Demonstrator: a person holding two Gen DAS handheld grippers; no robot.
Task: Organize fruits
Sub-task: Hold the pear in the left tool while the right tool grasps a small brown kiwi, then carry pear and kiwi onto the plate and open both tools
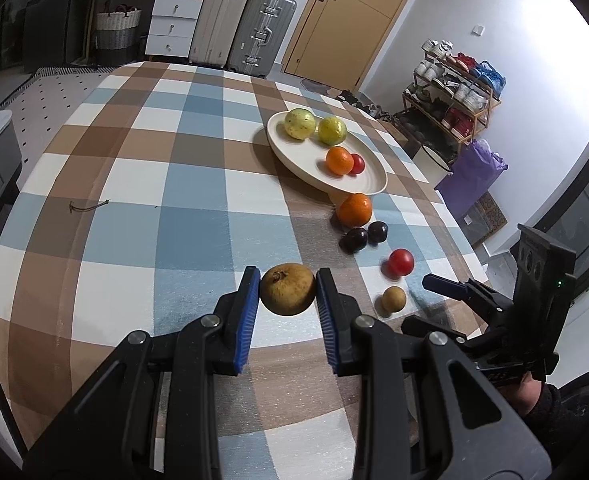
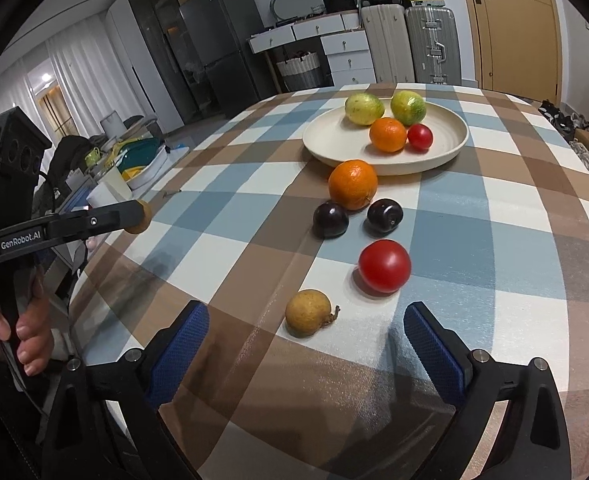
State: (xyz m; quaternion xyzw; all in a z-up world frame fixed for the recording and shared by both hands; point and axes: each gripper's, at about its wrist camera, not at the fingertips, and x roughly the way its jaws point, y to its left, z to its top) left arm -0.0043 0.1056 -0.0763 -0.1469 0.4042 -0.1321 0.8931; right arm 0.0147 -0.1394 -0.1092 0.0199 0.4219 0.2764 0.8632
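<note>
My left gripper (image 1: 287, 294) is shut on a brown round fruit (image 1: 287, 289) and holds it above the checked table; in the right wrist view the fruit (image 2: 141, 217) shows at the left gripper's tip. My right gripper (image 2: 306, 340) is open and empty, just behind a small tan fruit (image 2: 307, 312). On the cloth lie a red tomato (image 2: 384, 265), two dark plums (image 2: 330, 220) (image 2: 384, 215) and an orange (image 2: 353, 185). The cream plate (image 2: 334, 144) holds two yellow-green fruits (image 2: 363, 109), an orange (image 2: 388, 134) and a small tomato (image 2: 419, 136).
The checked tablecloth (image 1: 182, 184) covers the table. A small twig (image 1: 88, 207) lies at the left. Suitcases (image 1: 238, 28), drawers and a door stand behind. A shoe rack (image 1: 454, 96) is off the right edge.
</note>
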